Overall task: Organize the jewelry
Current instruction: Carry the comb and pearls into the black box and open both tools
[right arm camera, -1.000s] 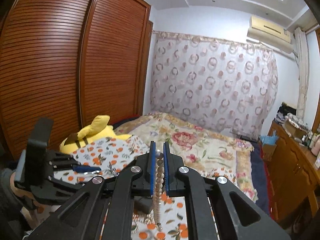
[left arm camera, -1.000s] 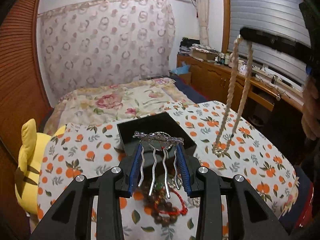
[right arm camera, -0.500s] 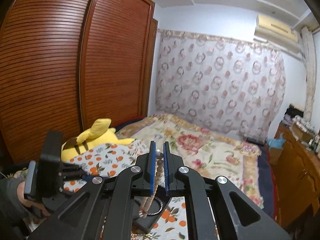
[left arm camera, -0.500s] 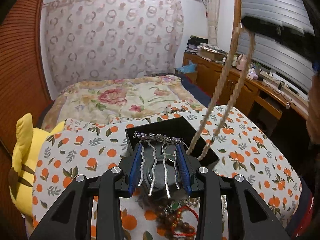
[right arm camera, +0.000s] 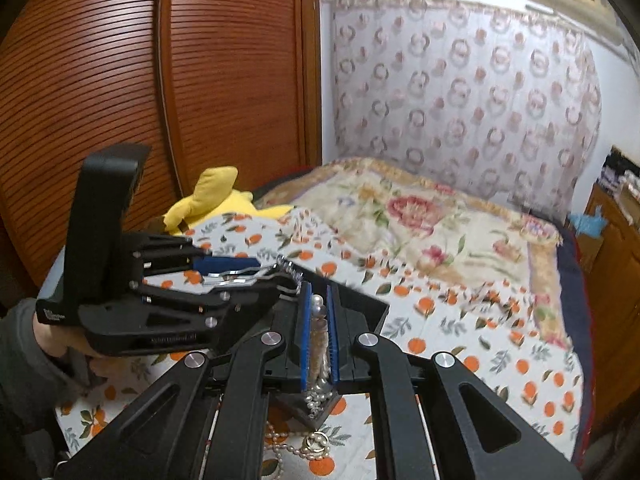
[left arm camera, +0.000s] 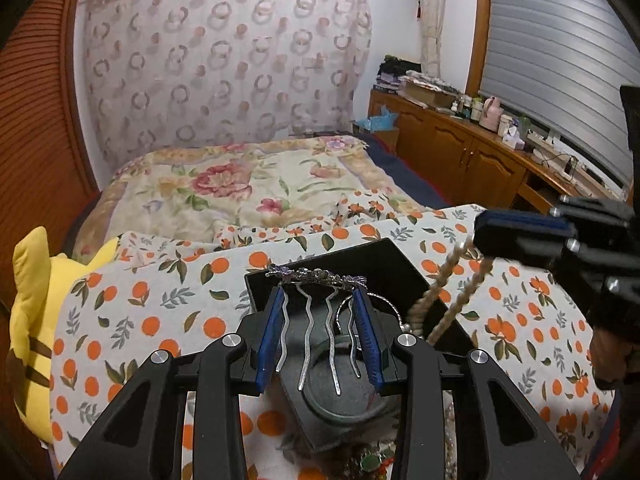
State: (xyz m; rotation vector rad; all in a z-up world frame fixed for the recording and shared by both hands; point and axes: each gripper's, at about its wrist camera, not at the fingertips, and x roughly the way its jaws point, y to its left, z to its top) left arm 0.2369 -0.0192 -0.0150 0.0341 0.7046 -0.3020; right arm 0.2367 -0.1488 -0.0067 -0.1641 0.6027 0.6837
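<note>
My left gripper (left arm camera: 320, 320) is shut on a silver hair comb (left arm camera: 316, 280) with wavy prongs and holds it over the open black jewelry box (left arm camera: 384, 268). A dark round bangle (left arm camera: 344, 396) lies in the box. My right gripper (right arm camera: 318, 316) is shut on a pearl necklace (right arm camera: 318, 344); in the left wrist view the necklace (left arm camera: 448, 300) hangs from the right gripper (left arm camera: 520, 232) into the box's right side, its lower end coiling inside. In the right wrist view the left gripper (right arm camera: 256, 276) with the comb (right arm camera: 288, 270) is just left of my fingers.
The box stands on an orange-print cloth (left arm camera: 140, 312) over a table. More beads and pearls (right arm camera: 304, 444) lie on the cloth near its front edge. A yellow plush toy (left arm camera: 32, 320) is at the left, a floral bed (left arm camera: 240, 188) behind, wooden cabinets (left arm camera: 460, 152) to the right.
The right gripper dropped from high above down to the box, lowering the pearl necklace into it. The left gripper moved forward with the comb so it is over the box.
</note>
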